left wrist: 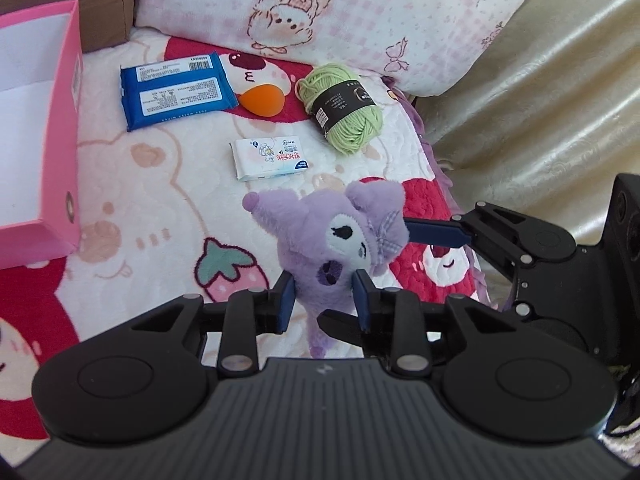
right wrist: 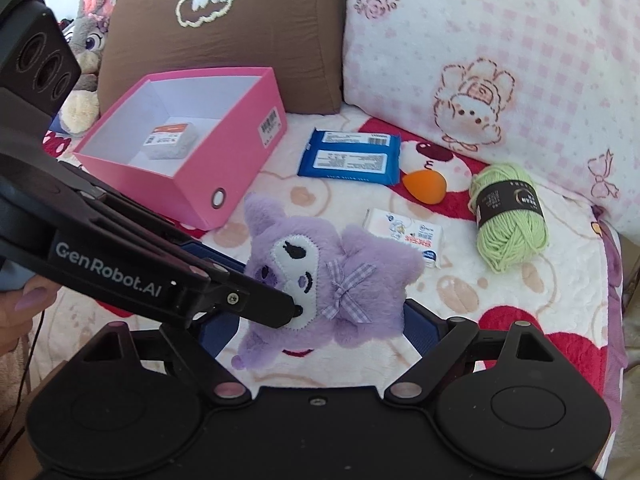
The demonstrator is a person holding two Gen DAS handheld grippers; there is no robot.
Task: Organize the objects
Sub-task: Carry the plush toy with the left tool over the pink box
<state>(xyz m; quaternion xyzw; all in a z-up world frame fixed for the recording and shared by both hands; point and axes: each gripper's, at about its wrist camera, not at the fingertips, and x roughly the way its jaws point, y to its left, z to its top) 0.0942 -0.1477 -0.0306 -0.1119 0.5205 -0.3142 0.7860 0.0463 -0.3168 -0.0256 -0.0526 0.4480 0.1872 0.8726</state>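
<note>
Both grippers on purple plush toy (left wrist: pixel 336 240): left gripper (left wrist: pixel 325 300) pinched tight on it, right gripper (right wrist: pixel 320 320) spread wide, hugging its sides.

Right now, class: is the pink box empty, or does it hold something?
Not empty. The open pink box holds one small clear pack with a label on its white floor.

Daylit bed w/ cartoon blanket (right wrist: pixel 520 288), pink checked pillow (right wrist: pixel 500 40) & brown cushion (right wrist: pixel 240 48) at back, cream patterned cover (left wrist: pixel 540 92) on right.
</note>
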